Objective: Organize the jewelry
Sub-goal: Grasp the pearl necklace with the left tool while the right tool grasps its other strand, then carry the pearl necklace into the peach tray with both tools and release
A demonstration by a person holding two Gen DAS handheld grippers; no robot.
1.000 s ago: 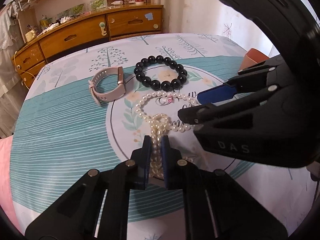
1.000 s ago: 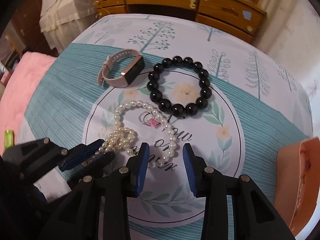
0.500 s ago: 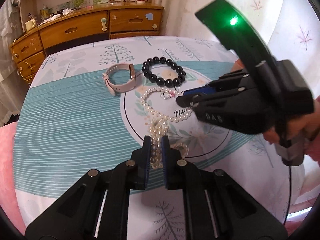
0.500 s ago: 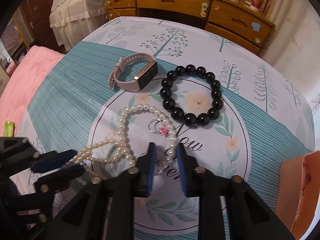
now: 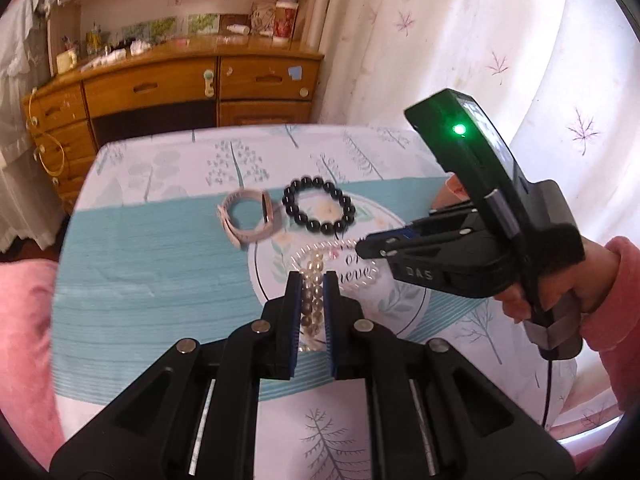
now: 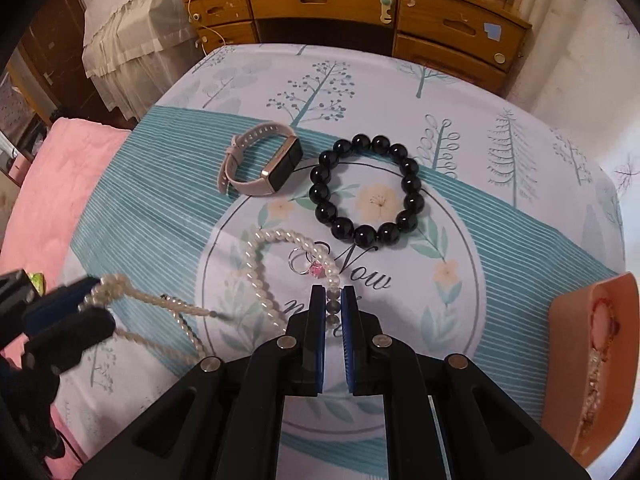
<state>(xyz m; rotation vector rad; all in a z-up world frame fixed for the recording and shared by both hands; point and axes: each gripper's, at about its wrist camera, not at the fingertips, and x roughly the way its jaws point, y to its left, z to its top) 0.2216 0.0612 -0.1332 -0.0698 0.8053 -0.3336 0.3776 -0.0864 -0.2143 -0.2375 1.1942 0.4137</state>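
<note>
A white pearl necklace lies on the round print of the tablecloth, with a silver ring and pink stone on it. My left gripper is shut on one end of the strand and holds it above the cloth; that gripper also shows at the left of the right wrist view. My right gripper points steeply down, its jaws closing with the pearls pinched between the blue pads. A black bead bracelet and a pink-strapped watch lie beyond.
An orange jewelry box stands open at the table's right edge. A wooden dresser runs behind the table, a pink bedcover lies to the left. A hand in a pink sleeve holds the right gripper.
My left gripper rose and drew back with the pearl end, pulling the strand taut off the cloth. The right jaws narrowed from wide apart onto the pearls near the ring.
</note>
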